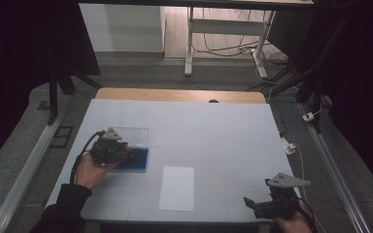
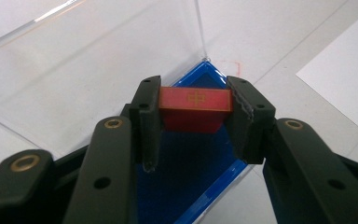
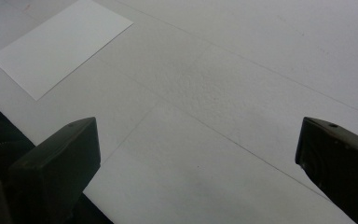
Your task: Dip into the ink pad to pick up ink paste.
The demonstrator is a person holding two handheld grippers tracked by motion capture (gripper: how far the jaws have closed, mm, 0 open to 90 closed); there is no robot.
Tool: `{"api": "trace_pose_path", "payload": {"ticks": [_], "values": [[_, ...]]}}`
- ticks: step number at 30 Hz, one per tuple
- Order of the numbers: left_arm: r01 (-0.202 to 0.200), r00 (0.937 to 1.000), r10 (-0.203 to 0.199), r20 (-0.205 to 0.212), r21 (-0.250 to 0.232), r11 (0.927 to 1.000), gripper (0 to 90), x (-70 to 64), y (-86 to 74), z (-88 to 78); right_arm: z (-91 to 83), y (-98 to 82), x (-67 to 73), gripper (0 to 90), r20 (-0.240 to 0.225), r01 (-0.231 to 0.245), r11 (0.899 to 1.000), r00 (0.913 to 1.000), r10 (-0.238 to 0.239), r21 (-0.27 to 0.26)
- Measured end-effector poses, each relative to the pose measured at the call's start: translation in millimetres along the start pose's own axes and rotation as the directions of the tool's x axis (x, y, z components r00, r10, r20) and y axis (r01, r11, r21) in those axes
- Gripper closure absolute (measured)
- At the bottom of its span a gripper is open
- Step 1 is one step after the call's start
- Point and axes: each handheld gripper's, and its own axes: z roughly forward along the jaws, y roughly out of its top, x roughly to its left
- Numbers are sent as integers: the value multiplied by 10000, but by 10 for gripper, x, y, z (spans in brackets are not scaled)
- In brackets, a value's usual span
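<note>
Jaws of my left gripper [image 2: 193, 119] press tight on both ends of the red block [image 2: 195, 108], above the blue tray [image 2: 205, 186]. My right gripper [image 3: 198, 154] is wide open, holding nothing, near the white paper [image 3: 58, 46].

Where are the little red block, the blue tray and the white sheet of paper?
red block [image 2: 194, 99], left gripper view, its top face.
blue tray [image 2: 200, 170], left gripper view, its floor.
white sheet of paper [image 1: 177, 187], high view, its middle.
</note>
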Motion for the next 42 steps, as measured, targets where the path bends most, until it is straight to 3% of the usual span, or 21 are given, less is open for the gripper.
{"api": "trace_pose_path", "payload": {"ticks": [8,17,26,35,38,42], "values": [[474,9988,-469,-144,350,9983,582,27,-2,85,3,1,5,0,37,15,10000,10000,-15,30],[250,9991,-219,-374,845,9961,582,-8,-1,181,4,2,7,0,16,23,10000,10000,-23,35],[773,9969,-763,-186,603,9952,588,20,-50,198,6,1,7,0,-1,59,10000,10000,-59,54],[289,9950,-225,-976,652,9975,590,-119,-46,213,16,7,11,0,25,64,9998,10000,-64,179],[666,9960,-632,-638,524,9964,590,-61,-65,208,20,9,11,0,27,54,9998,10000,-54,200],[1301,9915,-1296,-150,360,9909,590,23,-92,201,19,7,8,0,27,35,9998,10000,-36,192]]}}
